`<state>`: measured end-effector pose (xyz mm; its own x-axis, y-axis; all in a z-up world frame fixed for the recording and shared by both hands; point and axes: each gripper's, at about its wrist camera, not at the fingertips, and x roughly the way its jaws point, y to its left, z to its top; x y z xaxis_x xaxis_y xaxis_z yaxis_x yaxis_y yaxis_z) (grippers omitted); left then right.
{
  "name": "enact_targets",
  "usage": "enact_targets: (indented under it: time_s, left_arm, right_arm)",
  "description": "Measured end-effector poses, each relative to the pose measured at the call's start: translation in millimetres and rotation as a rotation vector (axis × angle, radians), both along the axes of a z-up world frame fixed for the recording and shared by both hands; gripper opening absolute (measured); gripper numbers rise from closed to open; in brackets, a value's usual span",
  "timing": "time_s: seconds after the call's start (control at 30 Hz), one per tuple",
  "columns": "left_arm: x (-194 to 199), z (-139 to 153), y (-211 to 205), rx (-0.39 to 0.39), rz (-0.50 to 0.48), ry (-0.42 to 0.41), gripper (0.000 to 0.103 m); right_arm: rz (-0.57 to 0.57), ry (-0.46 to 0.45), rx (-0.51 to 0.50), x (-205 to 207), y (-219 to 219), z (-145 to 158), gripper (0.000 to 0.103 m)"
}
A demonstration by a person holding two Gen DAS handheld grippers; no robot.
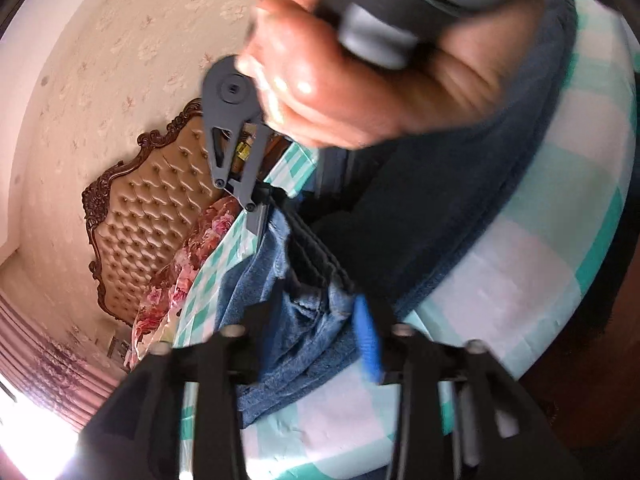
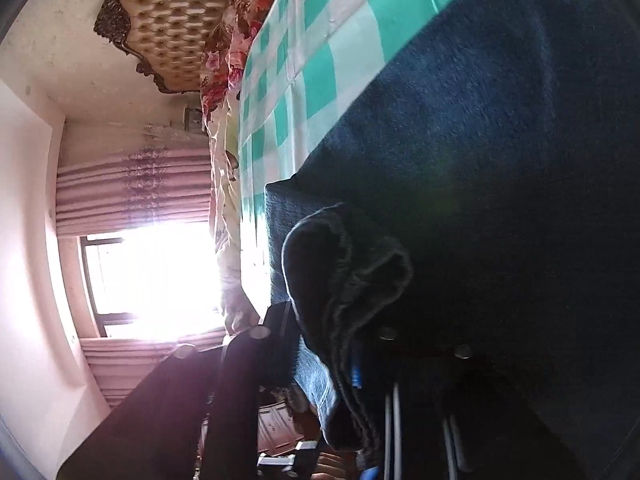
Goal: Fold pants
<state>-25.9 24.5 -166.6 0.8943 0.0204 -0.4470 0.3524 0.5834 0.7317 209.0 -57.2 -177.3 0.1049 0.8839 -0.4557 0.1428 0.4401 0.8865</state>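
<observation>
- denim, dark blue with a paler washed face, is the pants (image 1: 308,320); they lie on a green-and-white checked sheet (image 1: 540,208) covering the bed, bunched at lower centre of the left wrist view and sweeping up the right side as a long dark band.
- right gripper (image 2: 352,364) has its jaws nearly closed on a folded edge of the pants at lower centre of its own view; a thick hem or cuff curls up just above the pinch, likely so that edge can be lifted and carried over.
- in the left view that same tool appears at centre left, grey linkage leading down to the fabric, with a hand (image 1: 360,80) wrapped round its handle at the top of the frame.
- left gripper (image 1: 316,344) stands part open, fabric lying between its fingers; whether the pads press on it i cannot tell.
- cloth looks thick, soft and creased, several layers stacked at the pinch.
- tufted headboard (image 1: 152,216) and floral bedding (image 1: 180,272) sit at far left.
</observation>
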Motion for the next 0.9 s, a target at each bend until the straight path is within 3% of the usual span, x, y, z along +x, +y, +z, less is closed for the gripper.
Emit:
enact_targets:
  time_s: [0.07, 0.1, 0.2, 0.4, 0.73, 0.9]
  left_arm:
    - [1, 0, 1, -0.008, 0.006, 0.012, 0.037]
    - [4, 0, 3, -0.016, 0.018, 0.028, 0.025]
    - [7, 5, 3, -0.037, 0.026, 0.042, 0.024]
    - [-2, 16, -10, -0.026, 0.008, -0.015, 0.023]
    - [-7, 51, -74, -0.082, -0.097, -0.06, 0.023]
    - [-8, 49, -120, -0.117, -0.16, -0.03, 0.023]
  right_arm:
    - [0.002, -0.002, 0.002, 0, 1, 2, 0.018]
    - [0.003, -0.003, 0.002, 1, 2, 2, 0.018]
    - [0.007, -0.005, 0.013, 3, 2, 3, 0.018]
    - [-0.009, 0.0, 0.033, 7, -12, 9, 0.018]
    - [-0.022, -0.14, -0.127, 3, -75, 62, 0.016]
    - [-0.061, -0.139, -0.195, -4, -124, 53, 0.016]
